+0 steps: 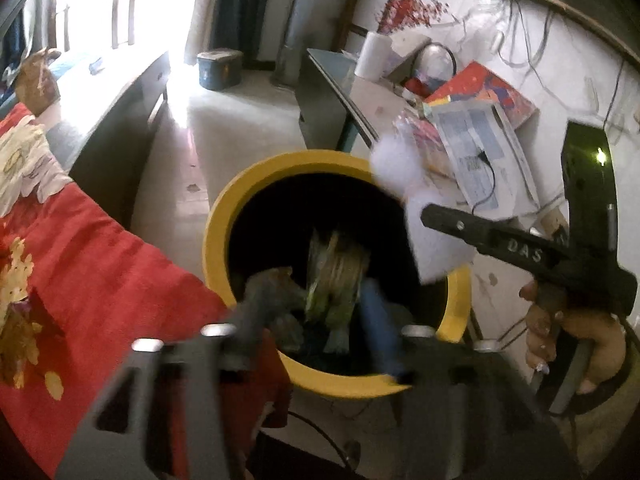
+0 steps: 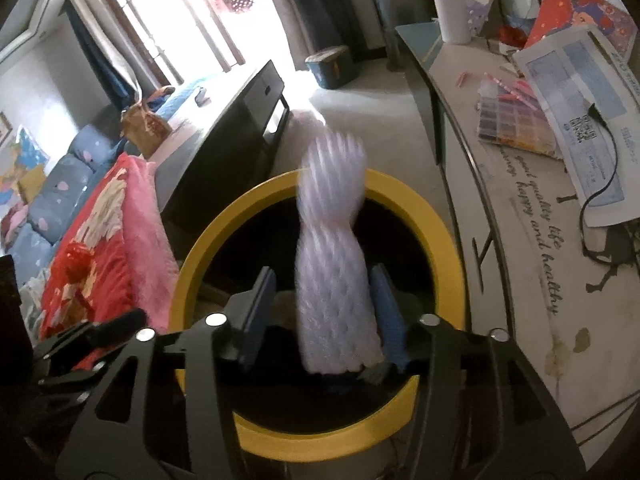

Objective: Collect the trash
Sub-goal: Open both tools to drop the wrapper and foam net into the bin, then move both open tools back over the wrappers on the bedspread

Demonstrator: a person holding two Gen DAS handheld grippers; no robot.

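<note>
A yellow-rimmed bin (image 1: 224,216) with a black inside stands on the floor and shows in the right wrist view (image 2: 432,216) too. My left gripper (image 1: 316,300) is open over the bin, and a greenish crumpled wrapper (image 1: 332,276) sits blurred between its fingers, apart from both. My right gripper (image 2: 324,308) is open above the bin's mouth. A white foam net sleeve (image 2: 332,248) stands blurred between its fingers, against the right pad (image 2: 388,312) and clear of the left one. The sleeve also shows in the left wrist view (image 1: 436,240) at the right gripper's tip.
A red patterned blanket (image 1: 100,260) lies on a sofa left of the bin. A table (image 2: 520,240) right of the bin carries papers (image 2: 576,92), a colour chart (image 2: 512,120), a cable and a paper roll (image 2: 452,8). A dark cabinet (image 2: 240,128) stands behind the bin.
</note>
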